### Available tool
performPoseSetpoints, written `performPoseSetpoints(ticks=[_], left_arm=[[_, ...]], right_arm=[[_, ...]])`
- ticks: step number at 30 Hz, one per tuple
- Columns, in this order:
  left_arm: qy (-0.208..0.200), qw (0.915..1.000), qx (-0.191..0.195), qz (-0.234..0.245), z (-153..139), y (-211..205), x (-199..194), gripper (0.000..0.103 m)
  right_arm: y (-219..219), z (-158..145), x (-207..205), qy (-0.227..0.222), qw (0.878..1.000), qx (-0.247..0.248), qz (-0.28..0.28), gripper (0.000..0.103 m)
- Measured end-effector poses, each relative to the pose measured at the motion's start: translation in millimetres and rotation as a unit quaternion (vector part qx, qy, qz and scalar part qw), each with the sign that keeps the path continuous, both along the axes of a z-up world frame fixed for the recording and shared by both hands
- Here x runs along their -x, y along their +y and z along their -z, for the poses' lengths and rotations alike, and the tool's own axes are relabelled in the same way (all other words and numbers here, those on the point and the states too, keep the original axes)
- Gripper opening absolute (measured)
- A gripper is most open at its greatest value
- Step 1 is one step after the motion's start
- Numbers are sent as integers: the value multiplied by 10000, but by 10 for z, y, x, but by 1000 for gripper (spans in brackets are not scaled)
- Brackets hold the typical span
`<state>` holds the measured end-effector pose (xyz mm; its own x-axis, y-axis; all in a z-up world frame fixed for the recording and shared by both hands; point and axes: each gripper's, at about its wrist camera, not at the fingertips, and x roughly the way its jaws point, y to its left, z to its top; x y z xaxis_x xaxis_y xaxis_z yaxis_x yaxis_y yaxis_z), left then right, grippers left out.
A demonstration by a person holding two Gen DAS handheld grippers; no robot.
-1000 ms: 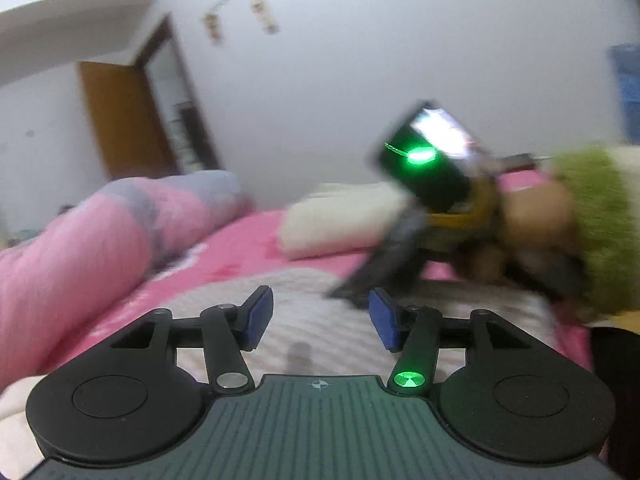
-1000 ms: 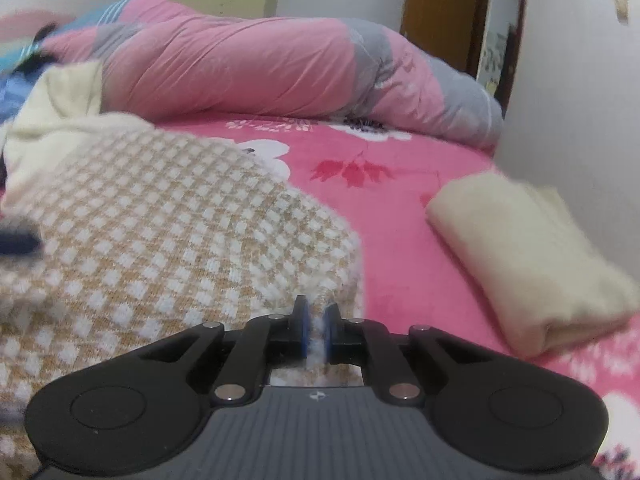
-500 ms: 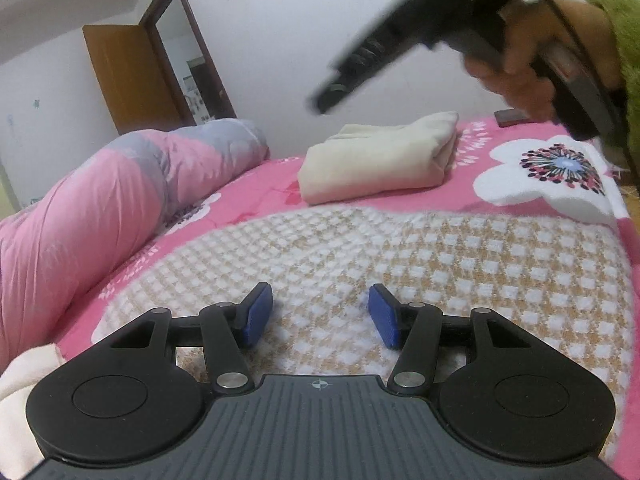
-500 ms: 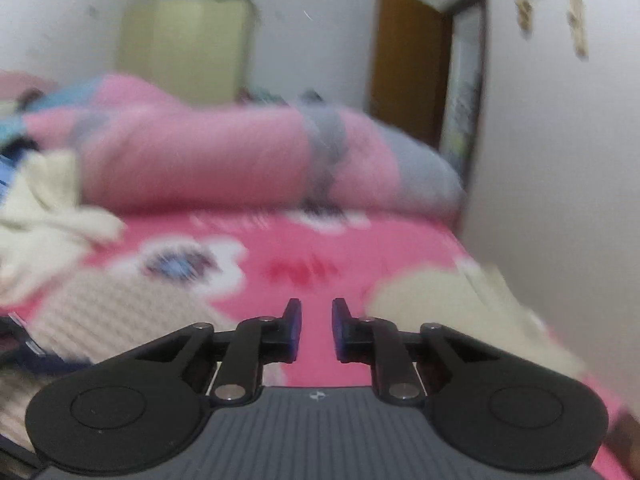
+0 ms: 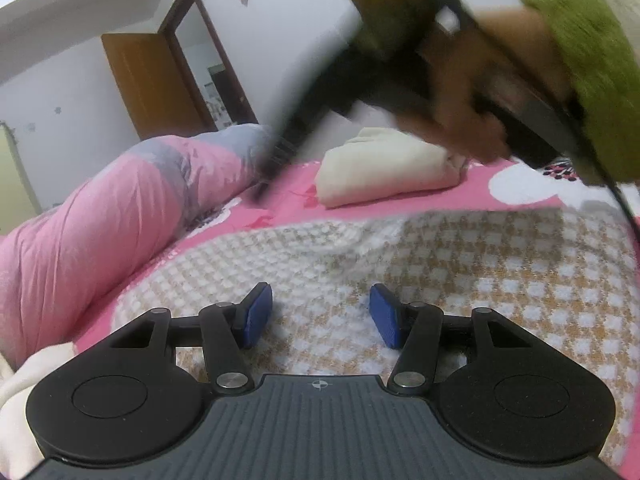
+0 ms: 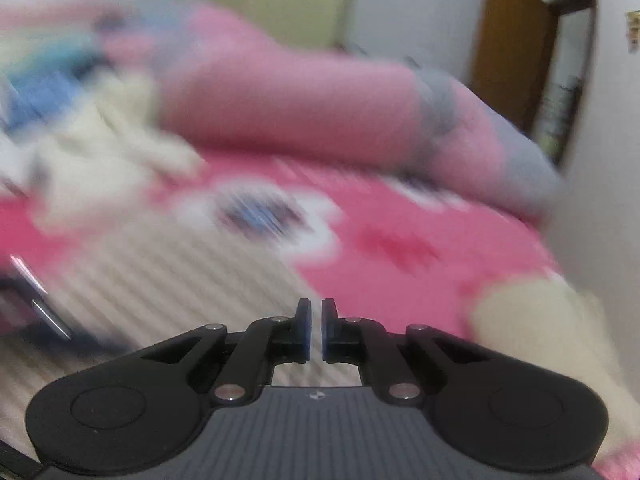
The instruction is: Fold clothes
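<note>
On left view only: checked garment (image 5: 460, 272) under spread left tool (image 5: 316, 314); right tool (image 6: 316, 330) pressed together, just closing, empty.

Soft, even indoor light, no hard shadows. Your right wrist view is heavily motion-smeared; your left is sharp except the blurred right hand (image 5: 460, 92). Fisheye bends edges, dark corners.

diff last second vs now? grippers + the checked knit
Right gripper let go of the checked knit, lifted off it and swung across toward the far side of the bed; its jaws opened, have just been closing again, and now stand shut on nothing. Unchanged: left gripper open above the knit, gripping nothing; folded cream garment in place on the pink sheet.
</note>
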<state>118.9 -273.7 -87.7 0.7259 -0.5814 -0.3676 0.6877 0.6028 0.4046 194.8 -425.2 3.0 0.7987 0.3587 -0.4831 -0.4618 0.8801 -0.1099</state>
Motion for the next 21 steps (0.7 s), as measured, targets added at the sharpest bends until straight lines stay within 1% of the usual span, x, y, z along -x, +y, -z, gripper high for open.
performPoseSetpoints(ticks=[1,2,4,6,7,8,11,13,15,16,18,20,21], left_arm=[[15,10000,31,-3,0,11,-6,55],[31,10000,62,-6,0,22,-13,55],[93,9999,82,-67,0,33,-39,55],[134,9997,107,-176,-39,63,-22,55],[125,9996,147,-226,-79,94,17,55],[117,9994,187,-275,-119,126,56,55],[405,9985,351,-70,-132,235,318,55],[191,9991,338,-158,-30,272,426,55],[348,9979,501,-203,-10,323,404,55],[525,9966,601,-209,-29,343,355,55],[716,9944,753,-188,-34,371,290,55],[827,9924,892,-170,-21,403,257,56],[842,9917,955,-161,-5,423,257,56]], right_arm=[[60,-50,-25,-2,9992,-173,-354,4],[161,28,-131,201,9985,-120,-485,4],[351,338,-395,739,9961,183,-447,3],[433,699,-599,1124,9924,426,-266,0],[461,739,-632,1180,9914,524,-206,0],[482,708,-630,1166,9912,610,-161,0],[543,628,-601,1090,9907,806,-94,0],[583,581,-567,1019,9906,903,-85,0],[595,396,-530,750,9936,839,-106,0],[598,249,-477,602,9958,668,-185,0],[647,-70,-376,339,9964,182,-750,0],[811,-202,-294,411,9884,-10,-1459,0],[918,-164,-303,560,9834,59,-1725,0]])
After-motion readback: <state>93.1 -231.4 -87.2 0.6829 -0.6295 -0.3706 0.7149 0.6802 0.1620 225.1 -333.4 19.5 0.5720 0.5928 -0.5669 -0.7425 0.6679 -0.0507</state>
